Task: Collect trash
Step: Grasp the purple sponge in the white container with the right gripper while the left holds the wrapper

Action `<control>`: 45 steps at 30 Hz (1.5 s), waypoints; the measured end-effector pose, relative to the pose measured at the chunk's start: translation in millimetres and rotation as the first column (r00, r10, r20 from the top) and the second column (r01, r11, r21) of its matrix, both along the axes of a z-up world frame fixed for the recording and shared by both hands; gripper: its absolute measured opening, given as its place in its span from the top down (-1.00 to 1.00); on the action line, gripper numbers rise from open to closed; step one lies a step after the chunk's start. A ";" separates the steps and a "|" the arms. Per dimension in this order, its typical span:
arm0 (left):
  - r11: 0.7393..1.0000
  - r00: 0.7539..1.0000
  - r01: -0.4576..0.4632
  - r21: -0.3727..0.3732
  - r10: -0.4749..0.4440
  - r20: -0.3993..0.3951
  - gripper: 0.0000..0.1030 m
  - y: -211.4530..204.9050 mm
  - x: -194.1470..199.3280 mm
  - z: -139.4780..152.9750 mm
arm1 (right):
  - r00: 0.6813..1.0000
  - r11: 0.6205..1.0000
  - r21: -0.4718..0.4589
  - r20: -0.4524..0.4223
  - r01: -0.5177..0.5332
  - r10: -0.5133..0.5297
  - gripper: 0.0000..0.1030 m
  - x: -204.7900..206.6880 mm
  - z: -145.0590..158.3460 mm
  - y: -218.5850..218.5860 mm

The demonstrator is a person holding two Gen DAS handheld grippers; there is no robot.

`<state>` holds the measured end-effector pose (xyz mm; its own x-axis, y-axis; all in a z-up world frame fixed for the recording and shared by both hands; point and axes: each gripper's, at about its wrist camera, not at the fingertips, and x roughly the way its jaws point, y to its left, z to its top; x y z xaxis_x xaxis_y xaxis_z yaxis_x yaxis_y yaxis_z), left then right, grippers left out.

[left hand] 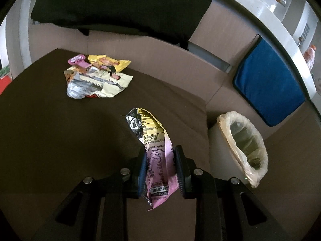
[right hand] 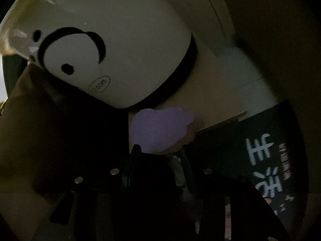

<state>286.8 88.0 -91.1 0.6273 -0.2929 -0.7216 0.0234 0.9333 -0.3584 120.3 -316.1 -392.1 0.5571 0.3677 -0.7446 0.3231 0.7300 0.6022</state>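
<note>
Cardboard lines this whole corner, brown sheets running up the walls behind a dark brown table [left hand: 50,120], and the light is low over all of it. Out on the far part of that table sits a heap of crumpled wrappers [left hand: 96,76], yellow, pink, silver and cream all tangled together. Nearer, the left gripper [left hand: 160,172] has its two fingers pinching a pink and silver snack wrapper [left hand: 154,150], which sticks up between the pads and curls over at the top, lifted clear of the tabletop. Just off the table's right edge stands a white bin [left hand: 220,150] with a pale plastic liner [left hand: 258,156] folded over its rim, mouth gaping, some scraps dimly visible inside. Beyond the bin a blue cushion [left hand: 268,84] leans against the cardboard, and a black cloth [left hand: 120,6] hangs draped along the top of the back wall.

Over on the other side it is much darker. The right gripper [right hand: 160,156] is low beside a white rounded lid [right hand: 112,46] painted with a black smiling face, and a dark box with pale lettering [right hand: 260,150] lies to its right. A blurred purple shape [right hand: 160,128] sits just past the fingertips; whether those fingers grip anything I cannot tell, the shadow swallows them
</note>
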 end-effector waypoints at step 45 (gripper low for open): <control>0.999 0.999 0.047 -0.019 -0.047 0.011 0.48 5.2 -8.2 -1.7 | 0.993 0.990 0.082 -0.024 0.116 -0.115 0.88 -4.4 -13.4 -25.3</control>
